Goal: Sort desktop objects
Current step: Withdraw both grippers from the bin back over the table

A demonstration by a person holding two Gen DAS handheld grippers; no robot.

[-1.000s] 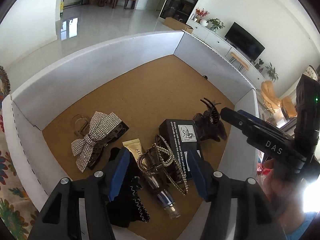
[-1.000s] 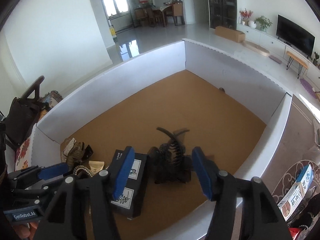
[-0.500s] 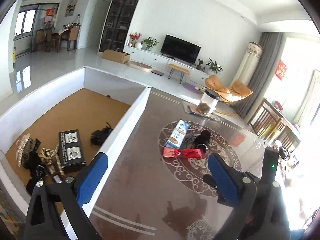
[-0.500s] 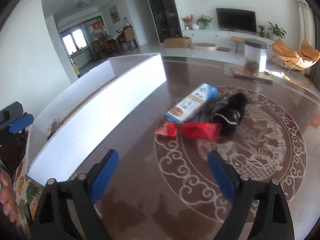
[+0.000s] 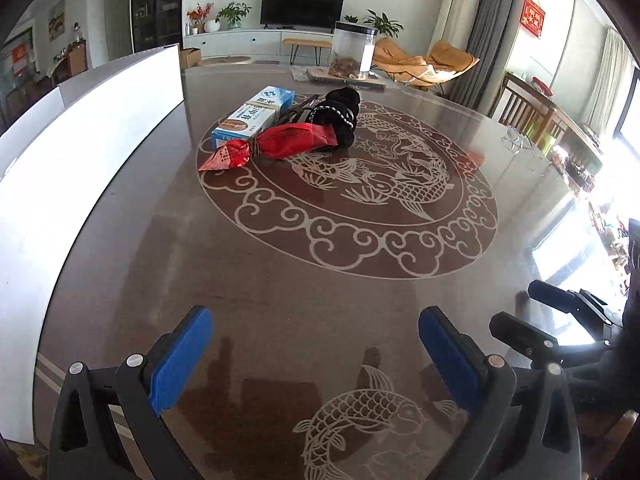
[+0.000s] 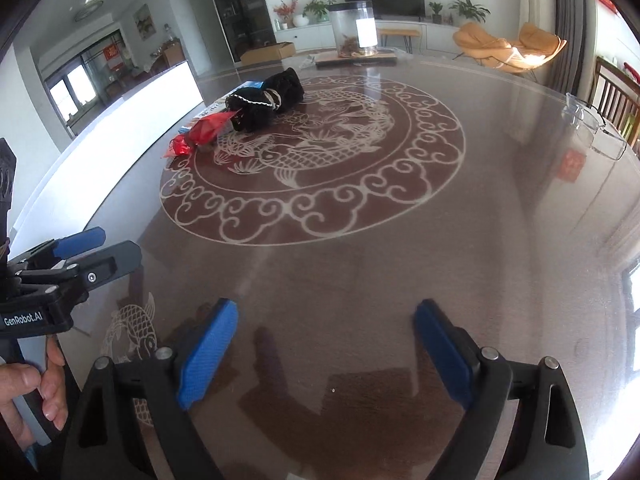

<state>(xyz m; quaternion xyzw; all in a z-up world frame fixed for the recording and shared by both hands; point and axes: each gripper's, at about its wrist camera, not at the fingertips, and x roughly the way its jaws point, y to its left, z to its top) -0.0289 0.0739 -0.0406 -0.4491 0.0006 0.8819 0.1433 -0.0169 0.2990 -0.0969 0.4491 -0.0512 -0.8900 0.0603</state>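
Note:
A small pile lies on the dark glass table: a blue and white box (image 5: 256,114), a red foil packet (image 5: 276,145) and a black fuzzy hair piece with beads (image 5: 338,118). The pile also shows in the right wrist view, with the red packet (image 6: 204,132) and the black hair piece (image 6: 266,100). My left gripper (image 5: 316,354) is open and empty, well short of the pile. My right gripper (image 6: 324,354) is open and empty, also far from it. The white sorting box (image 5: 80,136) stands at the left; its inside is hidden.
A clear jar (image 5: 354,52) stands on a tray at the table's far side. A clear glass dish (image 6: 592,128) sits near the right edge. The right gripper's fingers (image 5: 560,320) show at the left view's right edge. Chairs stand beyond the table.
Both grippers have swung away from inside the white box, out over the table. They now face the pile on the fish pattern. Both stay open and empty.

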